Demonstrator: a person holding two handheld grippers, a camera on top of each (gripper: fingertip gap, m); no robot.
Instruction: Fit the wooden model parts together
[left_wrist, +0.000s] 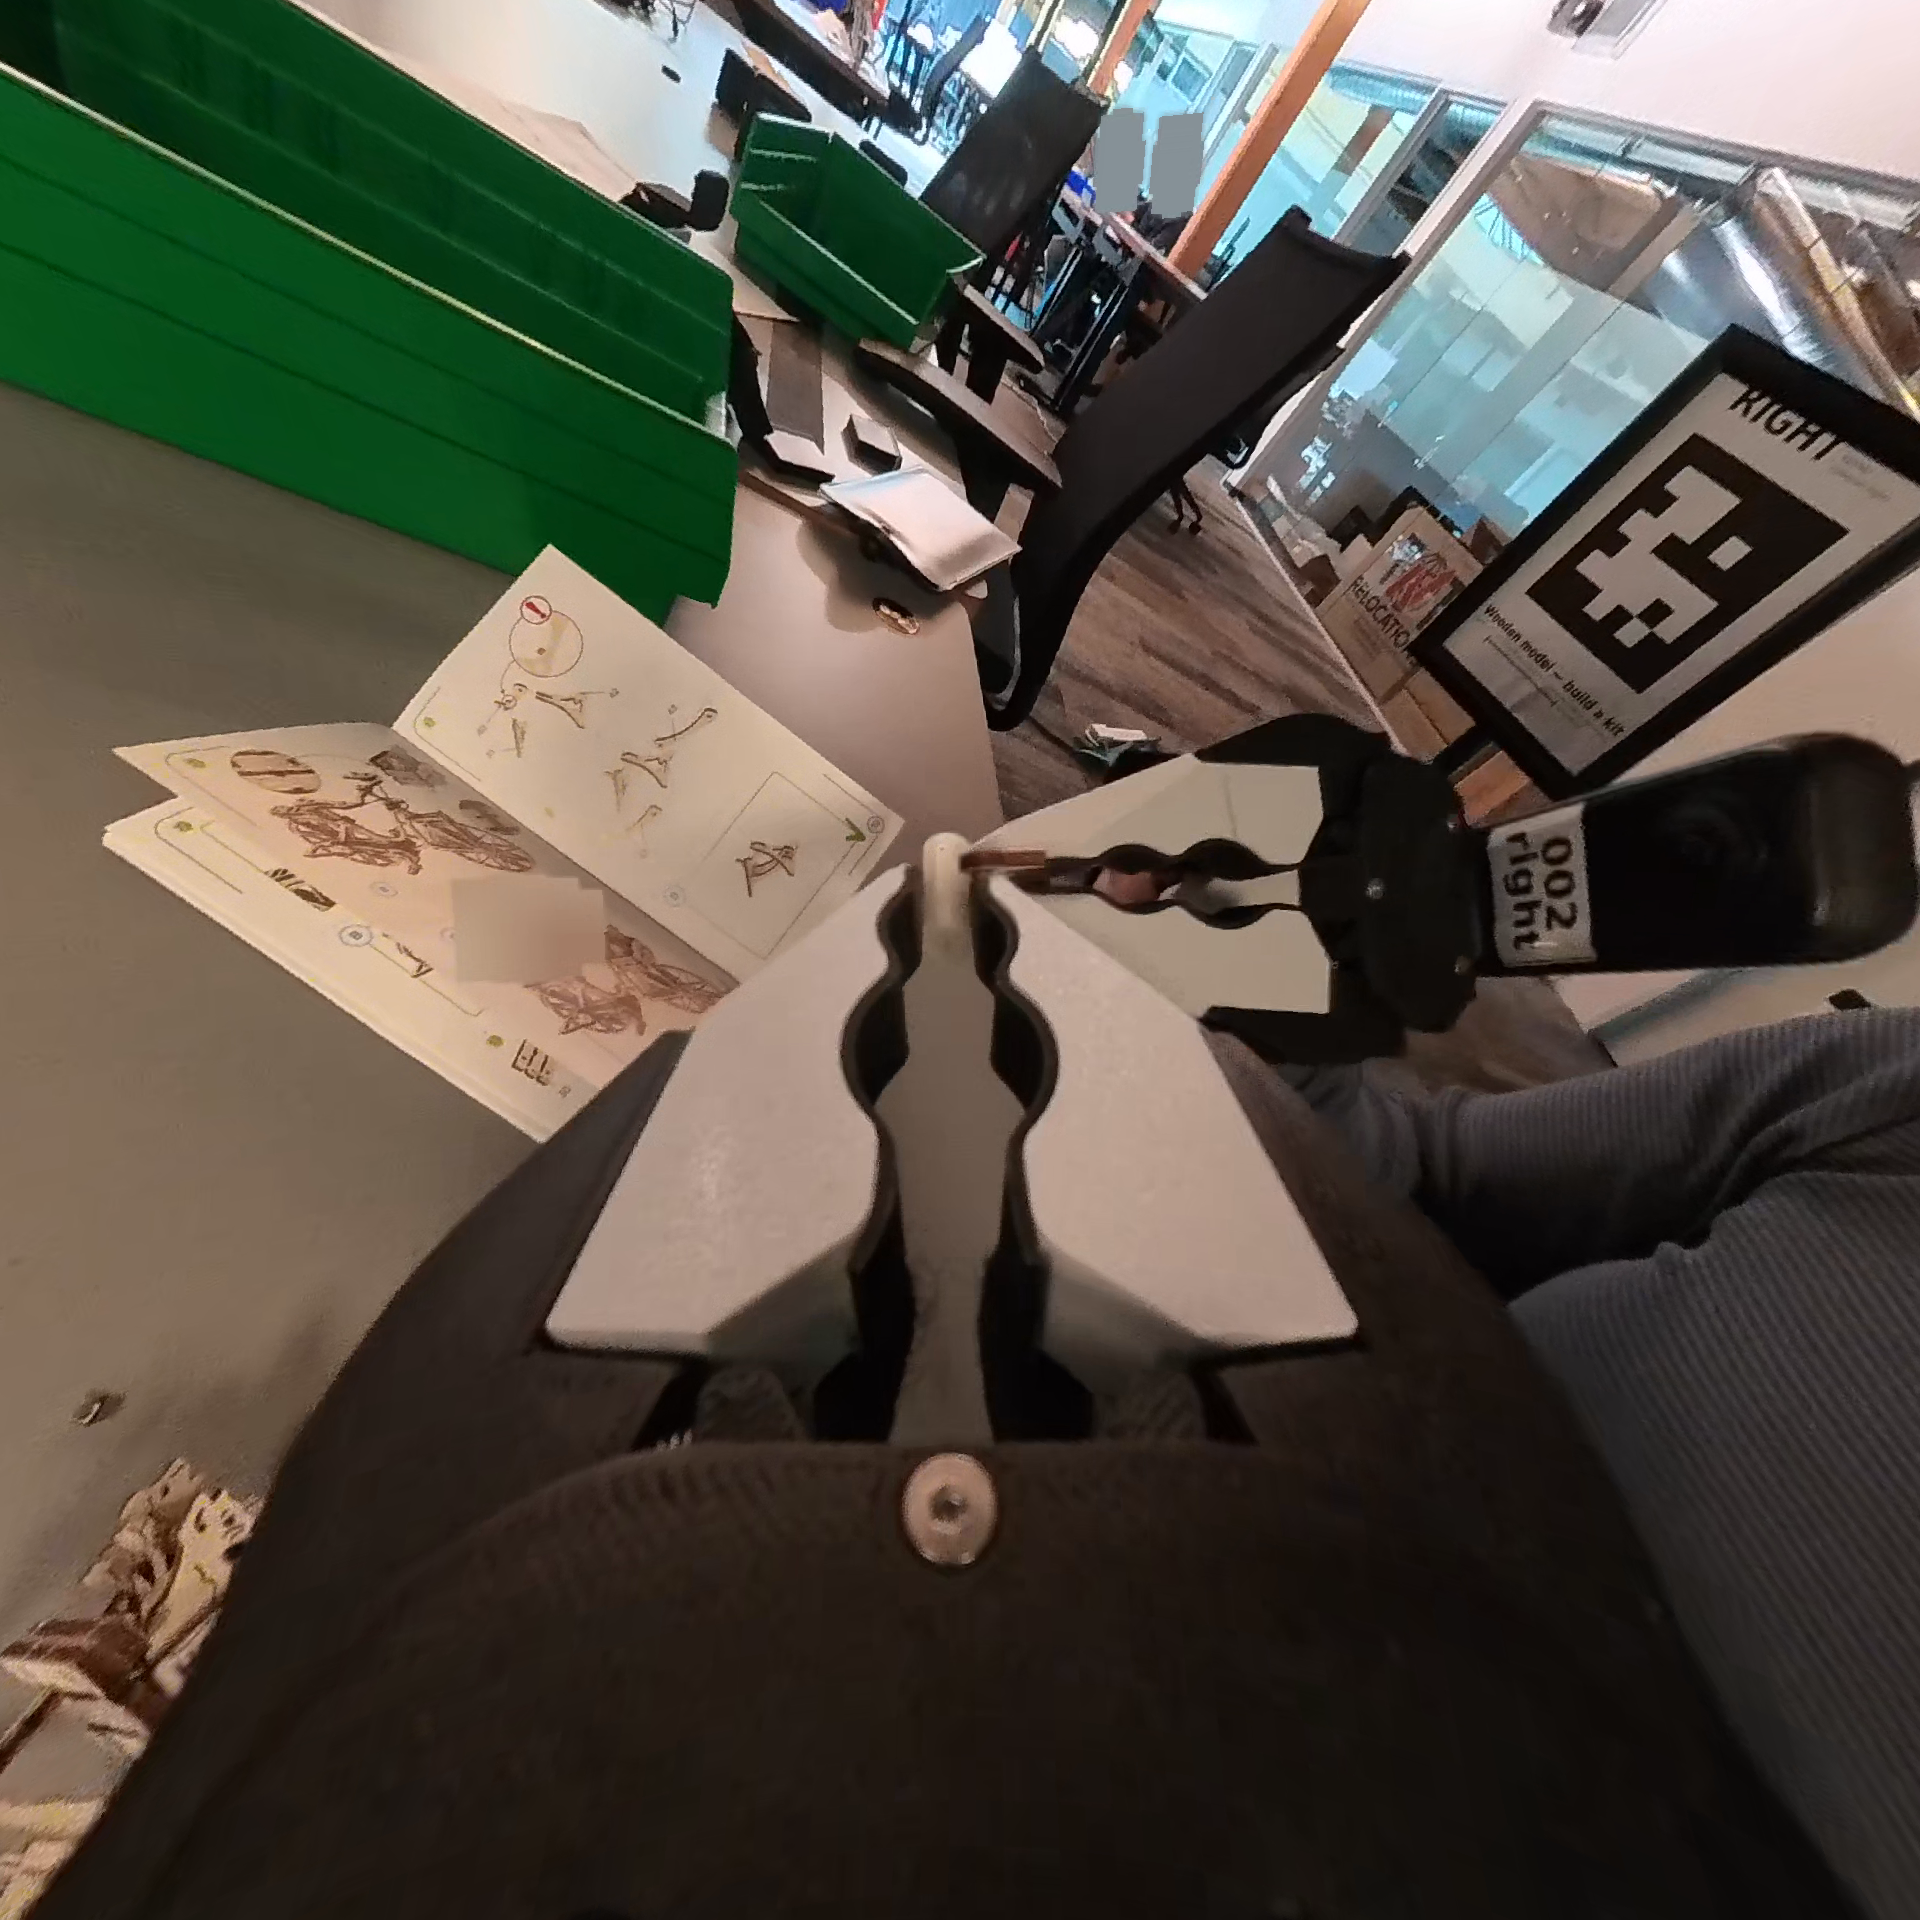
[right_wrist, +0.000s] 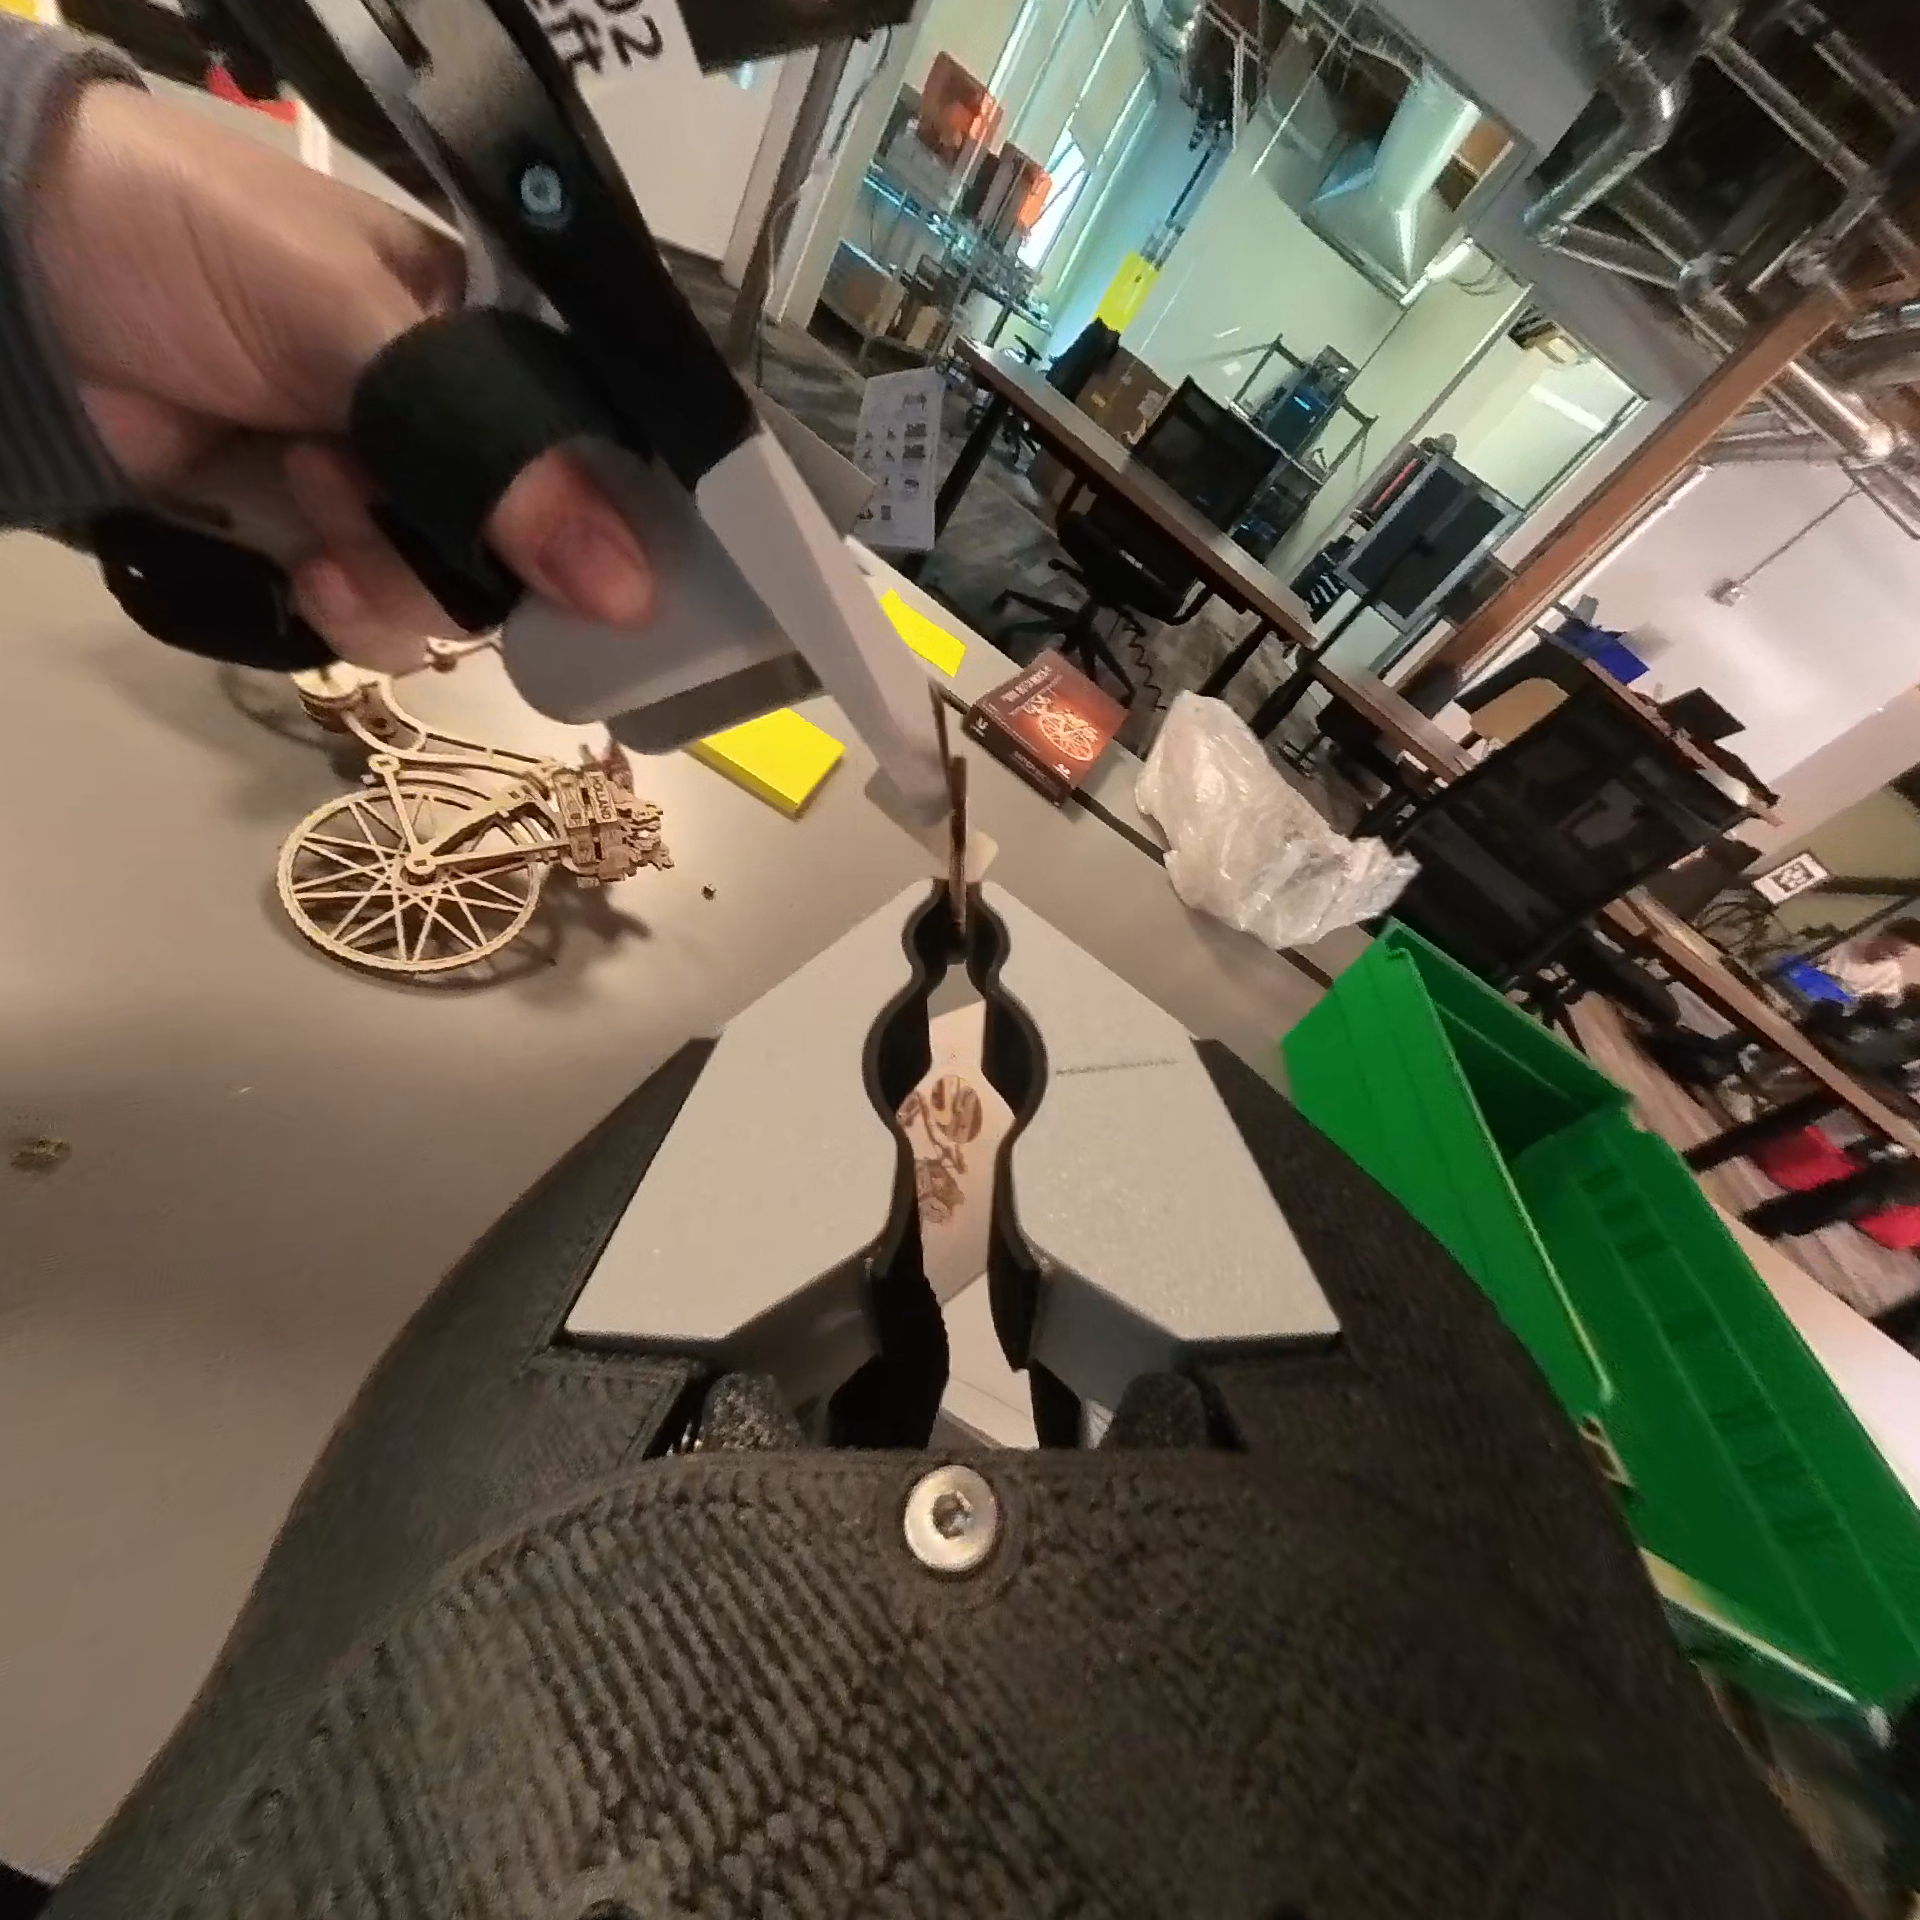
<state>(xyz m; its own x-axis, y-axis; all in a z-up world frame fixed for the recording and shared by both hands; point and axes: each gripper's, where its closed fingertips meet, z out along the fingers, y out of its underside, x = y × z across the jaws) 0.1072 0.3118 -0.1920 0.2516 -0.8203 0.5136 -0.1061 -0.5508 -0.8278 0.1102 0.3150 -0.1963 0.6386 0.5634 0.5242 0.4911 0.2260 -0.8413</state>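
Wooden model parts meet in the air above the grey table (right_wrist: 156, 1039): the left gripper (left_wrist: 948, 883) pinches a small pale piece (left_wrist: 945, 868), and the right gripper (right_wrist: 954, 914) pinches a thin brown piece (right_wrist: 954, 831), tip against tip. A half-built wooden bicycle (right_wrist: 447, 831) lies on the table near an open instruction booklet (left_wrist: 520, 831).

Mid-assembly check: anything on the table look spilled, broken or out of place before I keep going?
Mostly tidy. Two small things: little wood scraps lie loose on the grey table, one crumb beside the wooden bicycle model and a bit near the left edge. The bicycle lies flat on its side rather than standing. I see no visible damage.
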